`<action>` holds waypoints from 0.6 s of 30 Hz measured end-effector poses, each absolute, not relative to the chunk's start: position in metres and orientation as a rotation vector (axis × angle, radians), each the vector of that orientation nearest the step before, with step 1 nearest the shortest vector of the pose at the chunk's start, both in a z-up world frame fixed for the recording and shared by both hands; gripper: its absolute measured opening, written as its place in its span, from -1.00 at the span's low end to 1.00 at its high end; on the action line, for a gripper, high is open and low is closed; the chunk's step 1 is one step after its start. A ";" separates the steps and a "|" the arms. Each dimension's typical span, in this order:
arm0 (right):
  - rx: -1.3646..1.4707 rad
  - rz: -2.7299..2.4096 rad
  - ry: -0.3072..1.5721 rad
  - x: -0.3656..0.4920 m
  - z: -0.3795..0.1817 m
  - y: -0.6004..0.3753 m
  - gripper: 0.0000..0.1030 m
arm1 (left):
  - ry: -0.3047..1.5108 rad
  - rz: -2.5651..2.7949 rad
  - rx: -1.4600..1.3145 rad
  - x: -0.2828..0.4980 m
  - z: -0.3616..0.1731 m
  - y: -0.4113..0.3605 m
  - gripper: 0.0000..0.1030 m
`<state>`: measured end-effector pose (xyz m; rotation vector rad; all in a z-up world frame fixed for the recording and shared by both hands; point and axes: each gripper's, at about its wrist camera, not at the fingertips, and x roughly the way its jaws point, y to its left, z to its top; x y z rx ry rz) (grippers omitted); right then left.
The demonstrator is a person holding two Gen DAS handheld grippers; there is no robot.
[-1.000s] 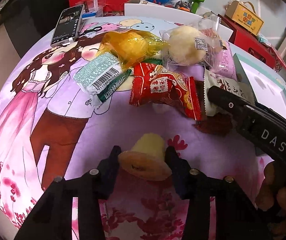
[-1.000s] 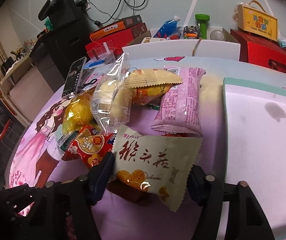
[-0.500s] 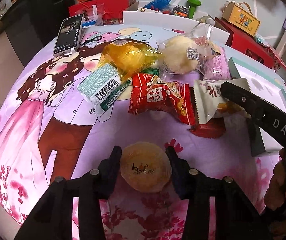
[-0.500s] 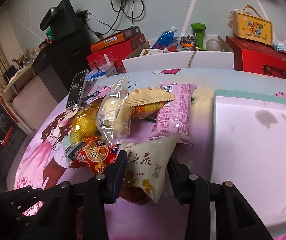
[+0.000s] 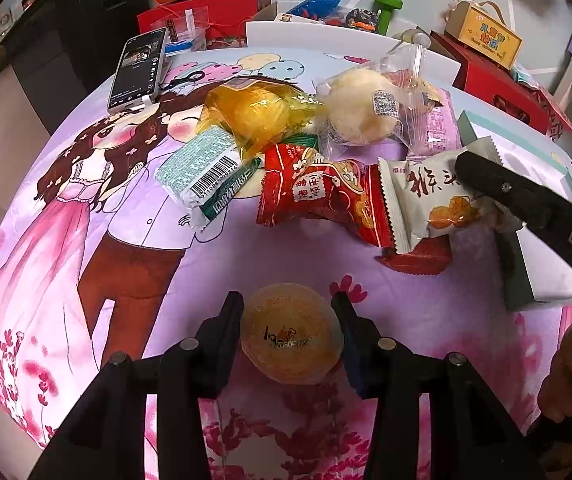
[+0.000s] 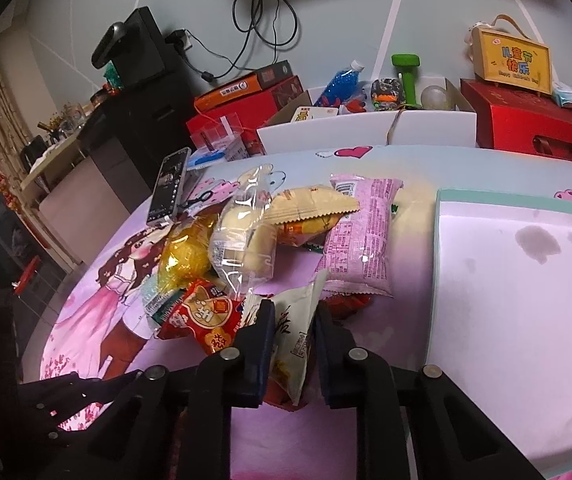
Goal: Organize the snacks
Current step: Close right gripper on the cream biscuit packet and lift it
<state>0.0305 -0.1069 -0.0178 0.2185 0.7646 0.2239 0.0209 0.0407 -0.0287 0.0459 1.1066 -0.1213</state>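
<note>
The left gripper [image 5: 288, 330] clamps a round orange pastry [image 5: 291, 334] near the tablecloth's [image 5: 126, 264] front edge. The right gripper [image 6: 291, 334] — jaws just closing — pinches a cream snack packet [image 6: 292, 330] at the snack pile's [image 5: 306, 152] near side.

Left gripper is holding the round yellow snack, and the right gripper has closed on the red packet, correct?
Not quite. The right gripper is pinching the cream packet, not the red packet beside it; the right wrist view shows this. The left gripper does hold the round yellow snack.
</note>
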 end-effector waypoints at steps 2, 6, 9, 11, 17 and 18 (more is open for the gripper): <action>0.223 0.225 0.751 0.028 -0.014 -0.109 -0.67 | 1.105 -0.121 0.045 0.021 -0.028 0.041 -0.09; 0.232 0.224 0.742 0.028 -0.011 -0.112 -0.69 | 1.102 -0.121 0.042 0.021 -0.027 0.042 -0.09; 0.238 0.224 0.733 0.027 -0.008 -0.114 -0.70 | 1.097 -0.119 0.041 0.021 -0.025 0.043 -0.09; 0.239 0.224 0.721 0.025 -0.004 -0.115 -0.71 | 1.091 -0.118 0.040 0.021 -0.023 0.044 -0.09; 0.240 0.221 0.695 0.020 0.004 -0.119 -0.75 | 1.075 -0.120 0.044 0.020 -0.017 0.042 -0.09; 0.240 0.221 0.691 0.019 0.005 -0.120 -0.76 | 1.073 -0.120 0.045 0.020 -0.017 0.041 -0.09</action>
